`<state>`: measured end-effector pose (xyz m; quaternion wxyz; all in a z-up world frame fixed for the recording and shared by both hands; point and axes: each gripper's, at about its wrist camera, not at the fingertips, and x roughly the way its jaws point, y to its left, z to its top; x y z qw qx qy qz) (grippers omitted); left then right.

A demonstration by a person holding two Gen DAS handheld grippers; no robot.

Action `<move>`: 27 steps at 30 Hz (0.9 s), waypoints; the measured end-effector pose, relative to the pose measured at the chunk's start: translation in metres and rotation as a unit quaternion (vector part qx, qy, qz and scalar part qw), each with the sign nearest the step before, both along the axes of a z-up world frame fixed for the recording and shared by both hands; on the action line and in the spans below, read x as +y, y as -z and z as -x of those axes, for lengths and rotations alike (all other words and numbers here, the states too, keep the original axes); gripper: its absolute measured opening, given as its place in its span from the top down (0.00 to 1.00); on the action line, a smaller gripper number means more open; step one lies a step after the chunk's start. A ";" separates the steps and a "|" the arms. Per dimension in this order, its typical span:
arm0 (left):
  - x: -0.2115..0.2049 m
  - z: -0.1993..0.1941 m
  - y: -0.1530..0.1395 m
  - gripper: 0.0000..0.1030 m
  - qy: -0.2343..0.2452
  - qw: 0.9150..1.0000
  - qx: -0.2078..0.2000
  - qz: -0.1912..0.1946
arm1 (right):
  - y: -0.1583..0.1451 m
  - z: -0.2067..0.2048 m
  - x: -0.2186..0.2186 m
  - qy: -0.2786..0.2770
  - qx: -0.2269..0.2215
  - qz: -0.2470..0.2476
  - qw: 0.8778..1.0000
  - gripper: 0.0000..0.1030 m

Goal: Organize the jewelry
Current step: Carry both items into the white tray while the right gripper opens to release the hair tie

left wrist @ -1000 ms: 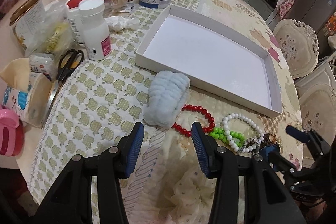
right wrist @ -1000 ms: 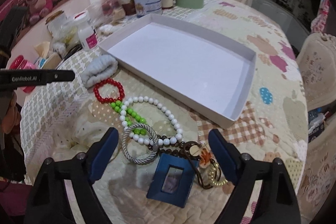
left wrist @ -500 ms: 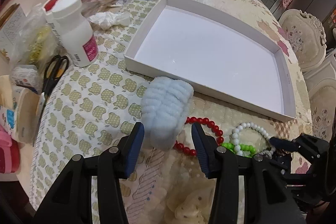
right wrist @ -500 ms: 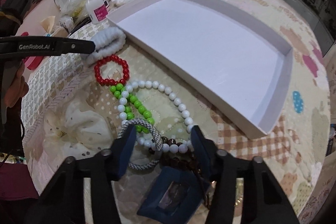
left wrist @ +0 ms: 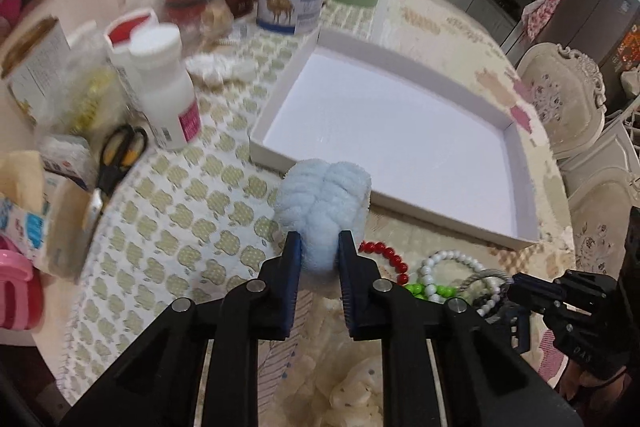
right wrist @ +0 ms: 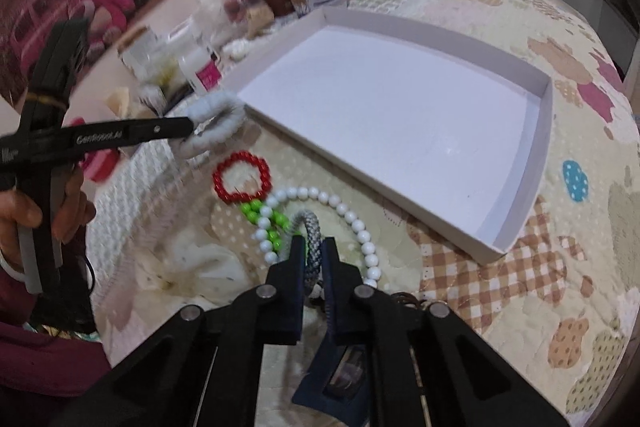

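Now two grippers: left gripper (left wrist: 319,241) jaws closing on one fluffy blue scrunchie (left wrist: 324,199), right gripper (right wrist: 313,247) clamping one grey woven bracelet (right wrist: 314,231).

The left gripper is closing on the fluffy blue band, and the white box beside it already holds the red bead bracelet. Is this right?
Not quite. The white box is empty; the right wrist view shows the red bead bracelet on the tablecloth outside it. The left gripper jaws are indeed closing on the fluffy blue band.

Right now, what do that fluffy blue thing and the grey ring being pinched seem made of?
Fluffy blue band: soft plush or chenille fabric, matte, by its fuzzy braided lobes. Grey ring: probably woven cord or tiny beads, judging by its speckled, rope-like pattern; too blurred to settle.
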<state>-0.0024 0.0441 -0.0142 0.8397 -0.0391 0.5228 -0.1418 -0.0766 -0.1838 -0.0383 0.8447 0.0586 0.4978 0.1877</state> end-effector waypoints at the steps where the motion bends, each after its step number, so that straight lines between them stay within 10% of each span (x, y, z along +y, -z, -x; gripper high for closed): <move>1: 0.000 0.000 -0.006 0.92 0.001 1.000 -0.007 0.000 | -0.006 0.000 -0.002 0.005 -0.006 -0.008 1.000 0.92; 18: -0.034 -0.044 -0.023 0.92 0.004 0.999 -0.039 -0.024 | -0.041 -0.023 -0.040 0.049 -0.017 -0.023 0.998 0.92; 20: -0.038 -0.047 -0.021 0.92 0.008 0.999 -0.039 -0.028 | -0.028 -0.023 -0.031 0.031 0.012 0.001 0.999 0.87; 22: -0.041 -0.048 -0.019 0.92 0.011 0.999 -0.037 -0.029 | -0.012 -0.023 -0.022 0.018 0.028 0.023 0.999 0.57; 27: -0.044 -0.052 -0.017 0.92 0.013 0.999 -0.034 -0.030 | 0.026 -0.026 -0.011 0.007 0.075 0.034 0.997 0.52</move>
